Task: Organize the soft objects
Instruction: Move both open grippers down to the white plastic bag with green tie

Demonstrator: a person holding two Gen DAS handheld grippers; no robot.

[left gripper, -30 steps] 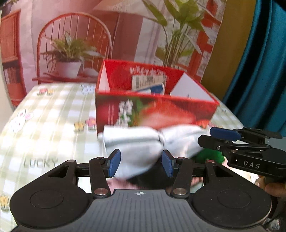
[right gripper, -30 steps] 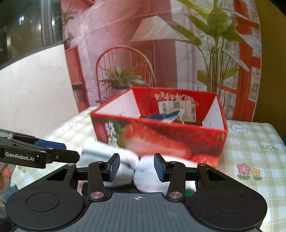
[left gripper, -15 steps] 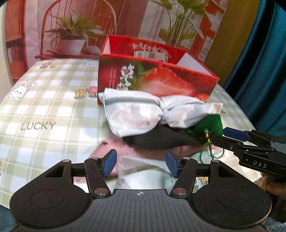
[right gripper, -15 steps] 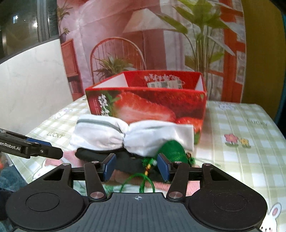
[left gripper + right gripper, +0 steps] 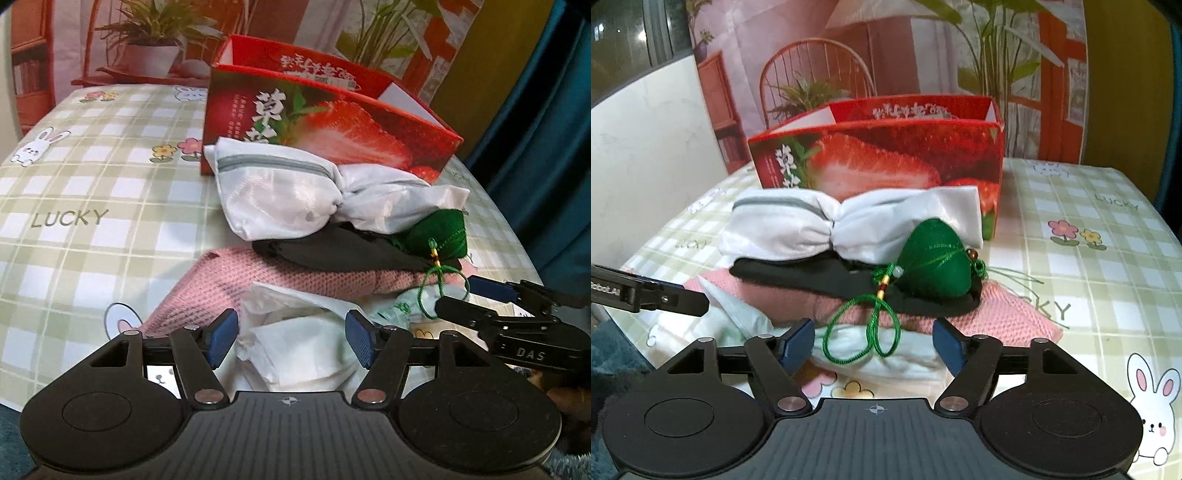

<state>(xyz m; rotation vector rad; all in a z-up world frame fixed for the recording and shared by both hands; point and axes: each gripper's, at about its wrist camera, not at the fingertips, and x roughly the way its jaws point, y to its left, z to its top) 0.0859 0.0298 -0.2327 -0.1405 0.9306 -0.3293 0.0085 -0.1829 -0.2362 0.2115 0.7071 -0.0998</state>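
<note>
only right wrist shows green sachet's beads point(image 5: 898, 272).

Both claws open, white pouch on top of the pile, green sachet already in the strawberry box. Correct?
Not quite. The green sachet is not in the strawberry box; it lies on the black cloth in the pile in front of the box, as the right wrist view shows. The rest holds: left claw and right claw are open, white pouch on top.
</note>
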